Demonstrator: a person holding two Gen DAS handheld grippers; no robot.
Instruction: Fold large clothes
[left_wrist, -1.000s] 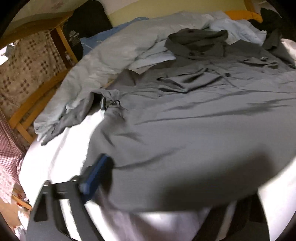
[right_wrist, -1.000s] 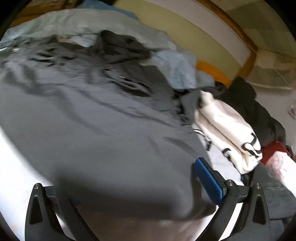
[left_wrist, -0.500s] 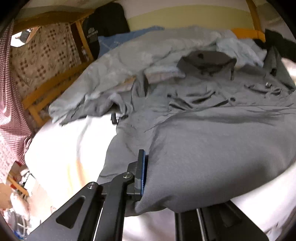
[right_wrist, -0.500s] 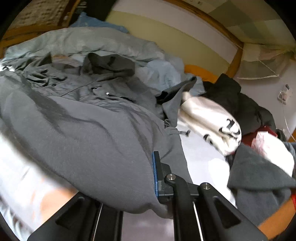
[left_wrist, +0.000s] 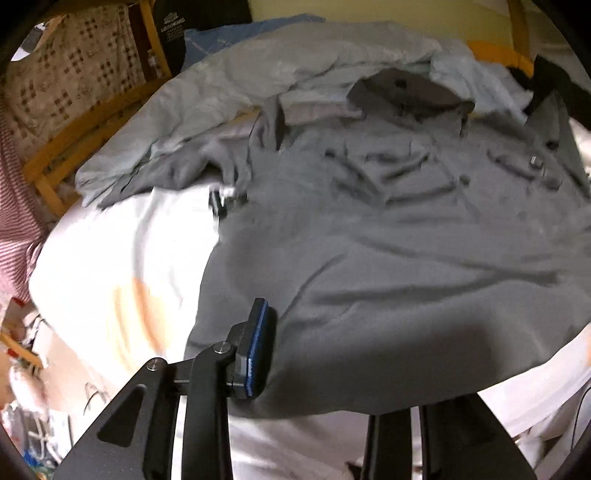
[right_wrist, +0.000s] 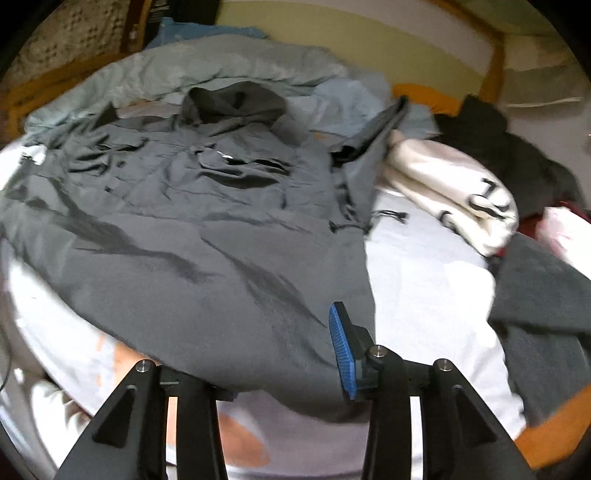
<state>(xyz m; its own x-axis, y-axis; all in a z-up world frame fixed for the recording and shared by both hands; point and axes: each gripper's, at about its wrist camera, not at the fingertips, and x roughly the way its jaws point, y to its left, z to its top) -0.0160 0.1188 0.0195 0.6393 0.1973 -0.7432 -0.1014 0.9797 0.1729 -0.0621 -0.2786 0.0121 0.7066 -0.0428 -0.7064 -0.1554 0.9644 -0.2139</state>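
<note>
Gripping the hem of the dark grey button-up shirt (right_wrist: 192, 236) on the white-sheeted bed (left_wrist: 110, 258), left tongs (left_wrist: 314, 354) and right tongs (right_wrist: 288, 362) have closed and lifted it since a second ago, so the fold-over can start.

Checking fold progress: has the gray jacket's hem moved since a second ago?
Yes. The gray jacket hem is lifted off the white sheet toward its collar, pinched in both hand-held grippers.

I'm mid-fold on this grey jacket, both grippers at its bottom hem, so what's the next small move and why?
Probably carry the hem forward toward the collar. The left gripper and right gripper each have the grey jacket between their fingers at the near corners, with its body spread flat on the white sheet.
</note>
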